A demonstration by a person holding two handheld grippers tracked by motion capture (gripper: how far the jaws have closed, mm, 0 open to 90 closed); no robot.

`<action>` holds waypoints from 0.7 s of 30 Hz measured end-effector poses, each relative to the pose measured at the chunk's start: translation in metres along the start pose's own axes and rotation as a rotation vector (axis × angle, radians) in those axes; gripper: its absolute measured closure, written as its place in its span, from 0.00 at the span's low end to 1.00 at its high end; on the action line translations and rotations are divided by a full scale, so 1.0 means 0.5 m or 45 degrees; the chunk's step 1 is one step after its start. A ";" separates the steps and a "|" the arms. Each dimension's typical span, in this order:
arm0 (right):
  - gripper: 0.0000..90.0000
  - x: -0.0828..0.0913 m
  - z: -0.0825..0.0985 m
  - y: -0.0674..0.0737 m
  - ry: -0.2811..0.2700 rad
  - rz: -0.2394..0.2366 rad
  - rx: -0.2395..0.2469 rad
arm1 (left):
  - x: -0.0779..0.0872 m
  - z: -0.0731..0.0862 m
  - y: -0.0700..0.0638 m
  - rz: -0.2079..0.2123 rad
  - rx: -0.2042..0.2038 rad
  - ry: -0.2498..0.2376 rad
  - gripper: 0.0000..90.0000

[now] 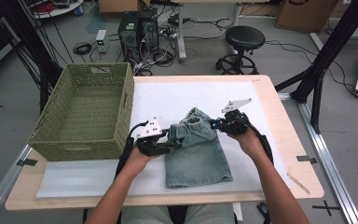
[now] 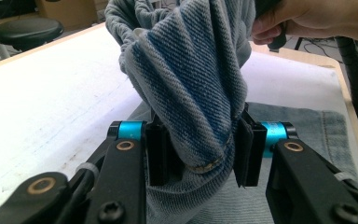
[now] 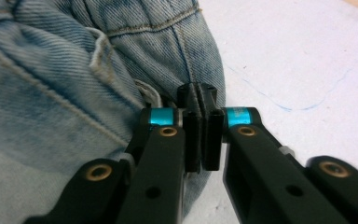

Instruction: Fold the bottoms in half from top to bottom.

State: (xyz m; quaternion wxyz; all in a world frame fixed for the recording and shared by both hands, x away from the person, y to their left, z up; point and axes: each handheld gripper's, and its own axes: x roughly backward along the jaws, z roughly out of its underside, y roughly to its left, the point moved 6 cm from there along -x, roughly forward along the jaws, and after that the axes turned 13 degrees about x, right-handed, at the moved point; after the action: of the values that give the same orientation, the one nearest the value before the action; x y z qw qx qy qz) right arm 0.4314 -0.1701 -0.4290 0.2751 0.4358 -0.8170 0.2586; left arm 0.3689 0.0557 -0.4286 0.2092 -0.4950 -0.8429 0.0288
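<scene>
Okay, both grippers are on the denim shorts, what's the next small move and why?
Probably lift both grippers together a little. The left gripper is clamped on a thick bunch of the denim shorts at the waistband, and the right gripper has its jaws closed at the waistband's other edge, though cloth between them is hard to see. A short lift would test both grips before carrying toward the basket.

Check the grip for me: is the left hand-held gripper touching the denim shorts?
Touching. The left gripper view shows the left hand-held gripper pinching bunched denim shorts.
</scene>
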 end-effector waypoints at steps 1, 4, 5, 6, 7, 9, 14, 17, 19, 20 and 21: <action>1.00 0.001 0.000 0.000 -0.004 0.000 0.007 | 0.000 0.000 0.000 0.000 0.005 -0.003 0.70; 1.00 0.006 -0.001 0.001 -0.007 0.016 0.009 | 0.002 -0.001 0.001 0.000 0.004 -0.002 0.70; 0.99 0.008 -0.001 0.001 -0.010 0.024 0.013 | 0.002 -0.001 0.001 0.000 0.003 -0.002 0.70; 0.91 0.009 -0.003 0.000 -0.018 0.041 0.021 | 0.003 -0.001 0.000 -0.001 0.002 -0.003 0.70; 0.78 0.011 -0.004 -0.001 -0.022 0.069 0.009 | 0.003 0.000 0.000 -0.001 0.002 -0.003 0.70; 0.68 0.008 -0.004 -0.001 -0.027 0.059 0.001 | 0.004 0.001 -0.001 0.002 0.000 -0.005 0.70; 0.90 -0.012 0.004 0.006 0.026 -0.022 -0.008 | 0.003 0.004 -0.002 0.002 0.000 -0.004 0.70; 0.95 -0.007 0.001 0.011 0.027 -0.007 0.029 | 0.004 0.002 0.001 -0.007 0.034 -0.016 0.66; 0.95 0.001 0.003 0.011 0.017 -0.002 0.016 | 0.007 -0.001 0.004 -0.014 0.078 -0.022 0.53; 0.95 0.005 0.005 0.010 0.008 -0.002 0.007 | 0.010 -0.003 0.004 -0.012 0.102 -0.031 0.50; 0.95 0.012 0.007 0.011 -0.004 0.001 -0.003 | 0.012 -0.005 0.004 -0.010 0.117 -0.038 0.45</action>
State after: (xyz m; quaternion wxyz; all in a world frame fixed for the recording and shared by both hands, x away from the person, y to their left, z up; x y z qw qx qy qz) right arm 0.4231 -0.1734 -0.4284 0.2743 0.4354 -0.8180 0.2570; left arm 0.3688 0.0615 -0.4248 0.2194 -0.4811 -0.8455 0.0740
